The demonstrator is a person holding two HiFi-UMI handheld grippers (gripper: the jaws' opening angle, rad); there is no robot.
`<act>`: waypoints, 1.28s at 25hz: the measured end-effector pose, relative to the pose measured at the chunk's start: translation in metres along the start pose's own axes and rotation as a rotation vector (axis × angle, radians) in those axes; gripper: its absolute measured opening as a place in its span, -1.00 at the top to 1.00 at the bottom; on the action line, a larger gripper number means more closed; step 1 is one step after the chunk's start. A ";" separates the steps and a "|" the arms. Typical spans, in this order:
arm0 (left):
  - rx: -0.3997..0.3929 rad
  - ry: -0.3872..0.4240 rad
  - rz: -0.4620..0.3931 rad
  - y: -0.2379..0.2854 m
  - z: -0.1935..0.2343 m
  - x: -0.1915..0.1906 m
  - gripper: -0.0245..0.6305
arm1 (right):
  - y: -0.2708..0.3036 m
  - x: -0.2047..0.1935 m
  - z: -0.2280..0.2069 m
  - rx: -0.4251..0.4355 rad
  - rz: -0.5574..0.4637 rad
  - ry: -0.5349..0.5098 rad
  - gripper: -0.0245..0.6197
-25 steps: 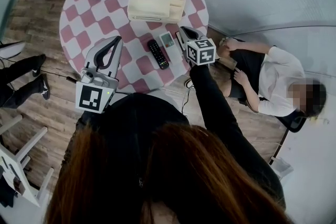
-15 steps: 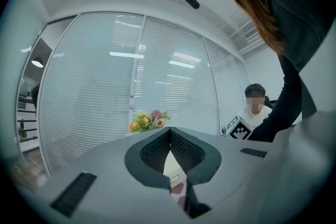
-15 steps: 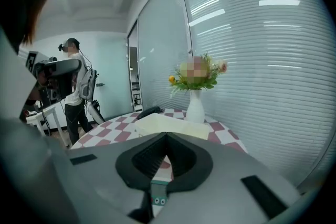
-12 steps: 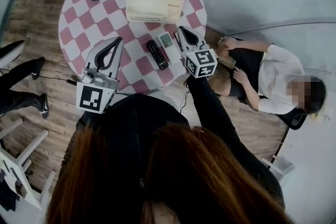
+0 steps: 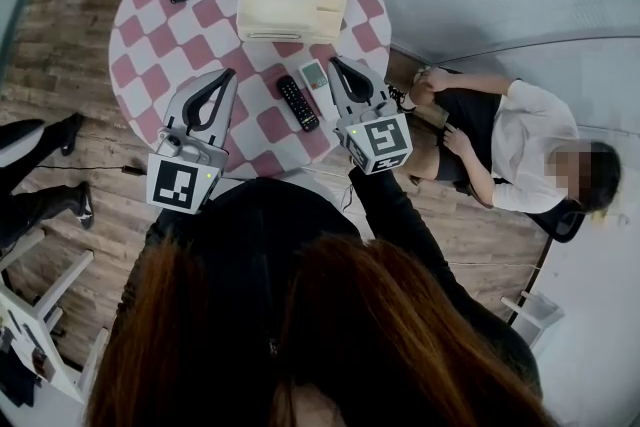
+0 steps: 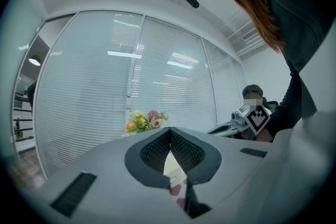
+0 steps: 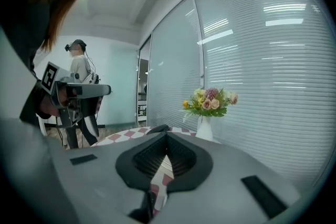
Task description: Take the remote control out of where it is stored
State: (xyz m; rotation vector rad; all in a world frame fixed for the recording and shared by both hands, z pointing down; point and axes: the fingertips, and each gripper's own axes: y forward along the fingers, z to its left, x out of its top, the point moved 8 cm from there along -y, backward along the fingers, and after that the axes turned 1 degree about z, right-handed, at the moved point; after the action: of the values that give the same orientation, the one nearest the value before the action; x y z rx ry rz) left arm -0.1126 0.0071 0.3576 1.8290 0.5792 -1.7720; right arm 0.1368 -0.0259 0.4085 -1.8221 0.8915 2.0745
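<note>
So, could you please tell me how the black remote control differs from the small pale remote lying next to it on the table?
The black remote control is dark all over; the pale remote is whitish with a greyish panel. The black one is longer and slimmer, the pale one shorter. Both lie flat on the checked table, side by side.

Left tool (image 5: 226,76) and right tool (image 5: 335,63) side by side, jaws together
</note>
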 end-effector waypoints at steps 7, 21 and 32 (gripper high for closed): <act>-0.011 0.002 -0.006 0.003 -0.001 0.001 0.90 | -0.017 0.025 0.016 0.025 -0.060 -0.002 0.88; -0.015 0.015 -0.011 0.004 -0.003 0.004 0.90 | -0.024 0.041 0.042 0.068 -0.085 0.050 0.88; -0.021 0.015 -0.014 0.000 -0.006 0.005 0.90 | -0.028 0.052 0.047 0.033 -0.085 0.046 0.88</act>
State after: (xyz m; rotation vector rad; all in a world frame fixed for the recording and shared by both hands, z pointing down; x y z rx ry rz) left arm -0.1073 0.0109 0.3530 1.8295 0.6158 -1.7570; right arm 0.1046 0.0126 0.3528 -1.8641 0.8391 1.9626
